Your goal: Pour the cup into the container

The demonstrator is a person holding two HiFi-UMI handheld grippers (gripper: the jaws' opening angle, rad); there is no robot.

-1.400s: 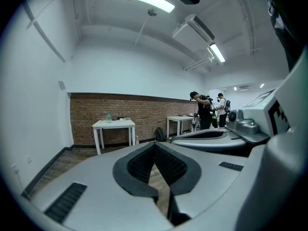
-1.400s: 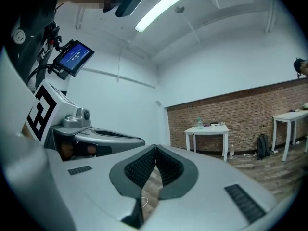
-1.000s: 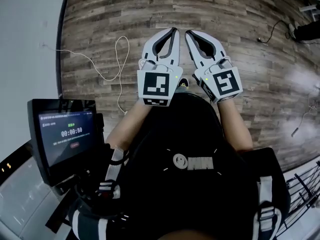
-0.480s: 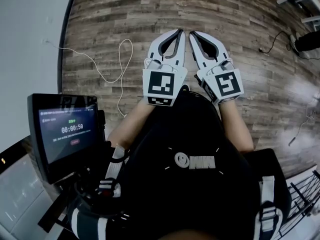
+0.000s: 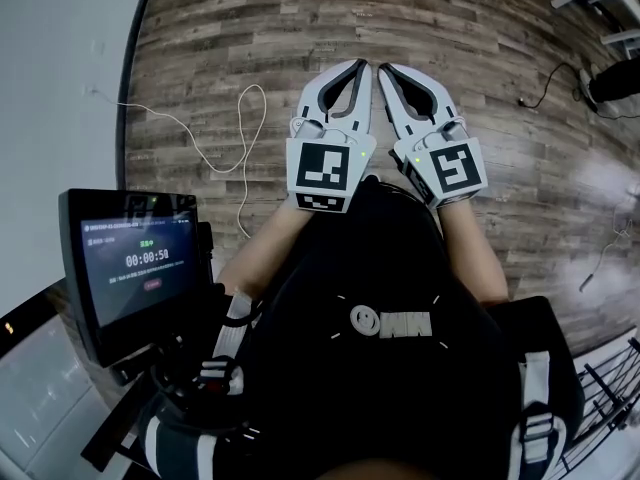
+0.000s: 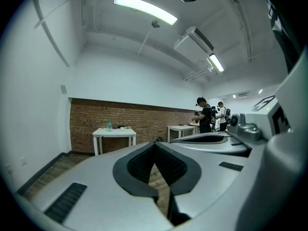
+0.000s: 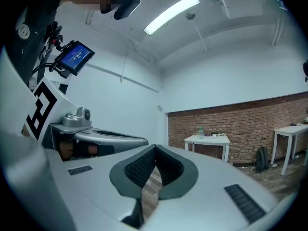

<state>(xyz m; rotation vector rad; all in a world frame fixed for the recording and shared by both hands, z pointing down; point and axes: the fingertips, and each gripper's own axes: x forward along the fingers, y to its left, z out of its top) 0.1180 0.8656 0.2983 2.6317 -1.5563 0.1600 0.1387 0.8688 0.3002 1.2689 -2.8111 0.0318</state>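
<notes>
Above wood-plank floor (image 5: 250,28), left gripper (image 5: 356,64) and right gripper (image 5: 384,68), ribbed jaws clenched empty.

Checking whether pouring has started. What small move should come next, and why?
Probably walk toward the white table by the brick wall: the left gripper and right gripper are both shut, empty, over the wood floor, and nothing to pour shows nearby.

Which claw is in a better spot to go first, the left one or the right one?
Neither, really. The left gripper and right gripper hang side by side over the wooden floor, both shut and empty. Nothing to grab is in view, so neither is nearer.
</notes>
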